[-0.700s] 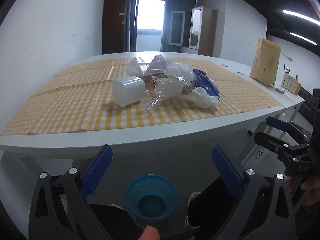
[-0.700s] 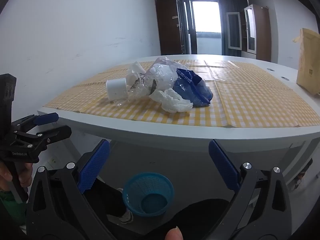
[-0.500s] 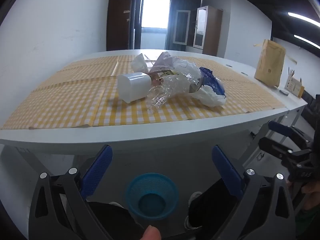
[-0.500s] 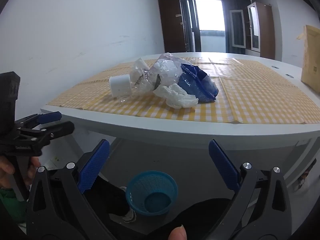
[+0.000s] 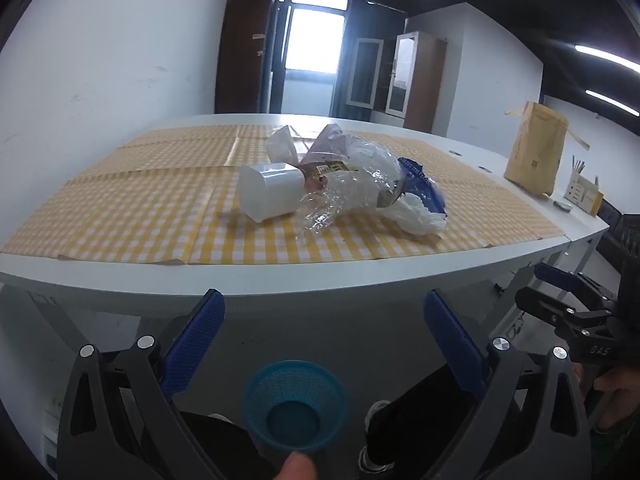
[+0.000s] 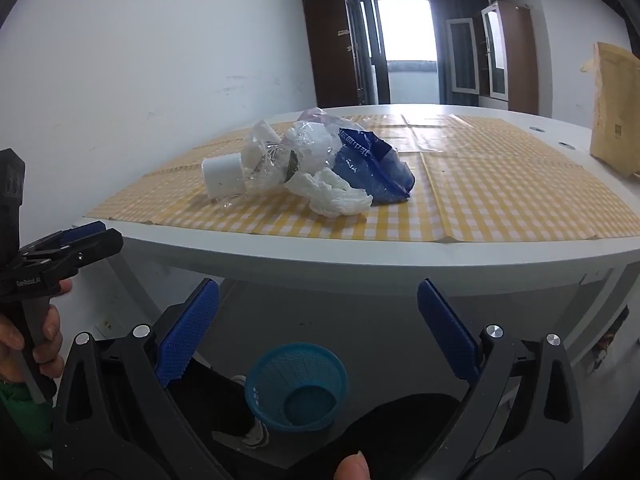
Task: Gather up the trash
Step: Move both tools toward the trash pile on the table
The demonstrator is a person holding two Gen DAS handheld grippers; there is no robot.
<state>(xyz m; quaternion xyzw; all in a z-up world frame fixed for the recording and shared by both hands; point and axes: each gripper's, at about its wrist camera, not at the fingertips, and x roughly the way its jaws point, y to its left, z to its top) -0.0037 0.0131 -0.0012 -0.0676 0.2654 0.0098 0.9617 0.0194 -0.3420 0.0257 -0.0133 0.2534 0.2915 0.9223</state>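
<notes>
Both grippers hang below the table edge with nothing collected yet, a moment that reads as the approach before a first pick. At the bottom of the left wrist view, the left gripper (image 5: 324, 334) stands wide open and empty, its blue pads splayed to either side of the frame. The right gripper (image 6: 318, 322) is likewise spread wide and holds nothing. Each tool shows at the edge of the other's view, level and pointed toward the table, gripped in a hand (image 6: 28, 344) at lower left of the right wrist view.

Between the fingers, low centre in both views, a blue basket (image 5: 295, 404) sits on the floor under the table, apparently the place for the rubbish.

Above it runs the white table (image 5: 280, 280) with a yellow checked cloth (image 5: 140, 204). The trash (image 5: 344, 184) lies heaped at mid-frame: a white cup (image 5: 272, 190) on its side at the left, crumpled clear plastic (image 5: 332, 204) touching it, a white tissue (image 6: 332, 192) at the front and a blue bag (image 6: 372, 168) behind it.

The next move likely calls for raising one gripper over the table edge and closing on an outer piece, the cup or tissue.

A brown paper bag (image 5: 536, 148) stands well apart at right.
</notes>
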